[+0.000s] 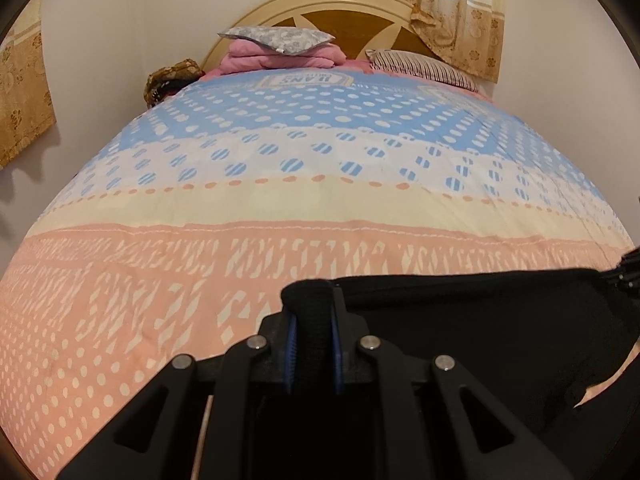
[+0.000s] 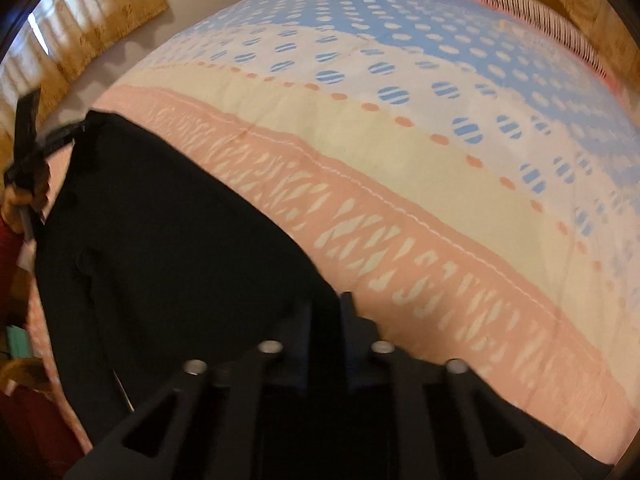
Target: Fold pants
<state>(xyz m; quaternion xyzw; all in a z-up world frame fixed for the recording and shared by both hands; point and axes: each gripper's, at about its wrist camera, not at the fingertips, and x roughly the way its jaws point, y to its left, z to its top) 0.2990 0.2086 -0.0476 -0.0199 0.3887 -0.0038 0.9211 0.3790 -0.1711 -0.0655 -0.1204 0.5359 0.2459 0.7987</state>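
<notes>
Pants [image 2: 160, 240] black, stretched taut over bedspread [image 1: 280, 200] | left gripper [image 1: 313, 344] pinching bunched edge; right gripper [image 2: 326, 320] pinching other edge

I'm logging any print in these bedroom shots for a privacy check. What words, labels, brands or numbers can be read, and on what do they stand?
"JEANS", large letters seen upside down, in a printed badge on the bedspread near the headboard; reading uncertain.
Smaller lines in and beside that badge: too small and blurred to read.
White tag on the grey pillow: no text legible.
Black pants, left tongs, right tongs: no print visible.
Right wrist view: nothing readable.
</notes>
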